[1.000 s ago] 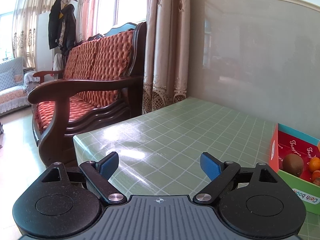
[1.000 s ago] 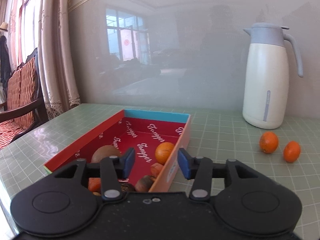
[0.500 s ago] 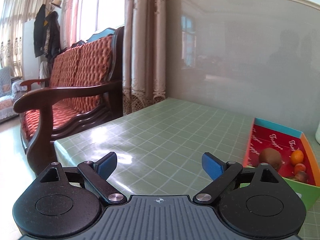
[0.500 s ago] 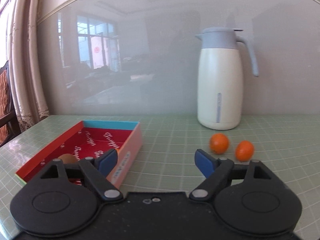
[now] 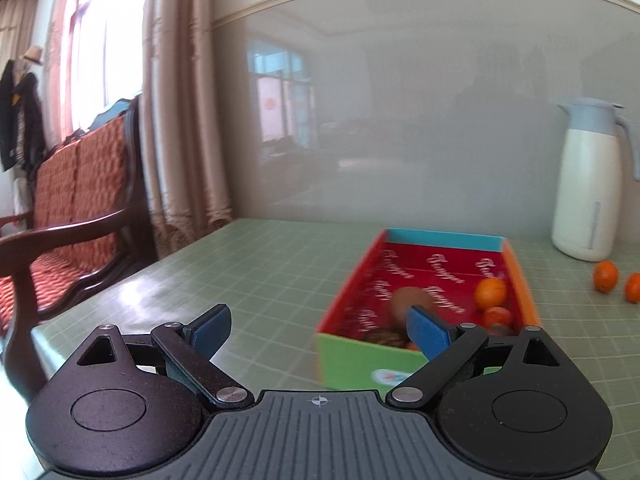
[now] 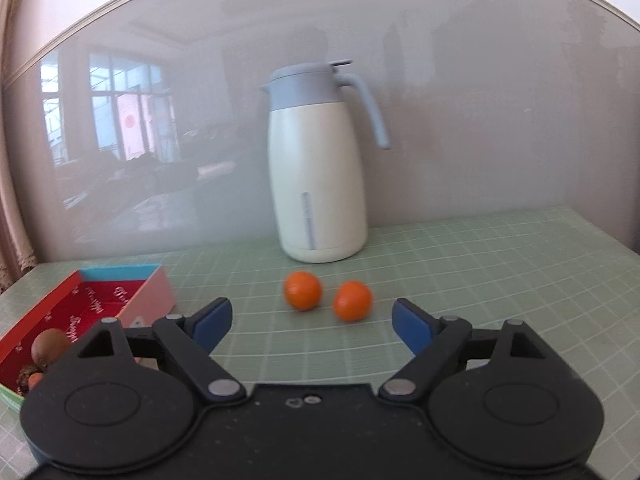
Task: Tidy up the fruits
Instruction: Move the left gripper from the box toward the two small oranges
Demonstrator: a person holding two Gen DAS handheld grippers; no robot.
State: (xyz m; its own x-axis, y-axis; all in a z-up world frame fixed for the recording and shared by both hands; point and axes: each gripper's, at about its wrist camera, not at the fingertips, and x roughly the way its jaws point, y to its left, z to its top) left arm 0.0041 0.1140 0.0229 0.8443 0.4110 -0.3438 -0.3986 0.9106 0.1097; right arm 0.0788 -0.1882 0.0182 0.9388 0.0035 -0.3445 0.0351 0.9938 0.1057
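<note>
Red-lined box (image 5: 440, 264) lies lengthwise, running away toward the glossy wall (image 5: 400, 120).

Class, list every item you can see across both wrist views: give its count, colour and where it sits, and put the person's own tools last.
loose oranges: 2, orange, on the table in front of the jug, side by side
box: 1, red inside with a blue end and green front, left part of the table
fruit in box: several, orange, brown and dark; exact count unclear
jug: 1, cream with grey-blue lid and handle, upright by the wall
table: 1, green grid cover
wooden bench: 1, dark frame, red cushions, beside the table
curtain: beige, by the window
left gripper: black, blue pads, jaws opening, nothing between
right gripper: same, jaws opening, nothing between
</note>
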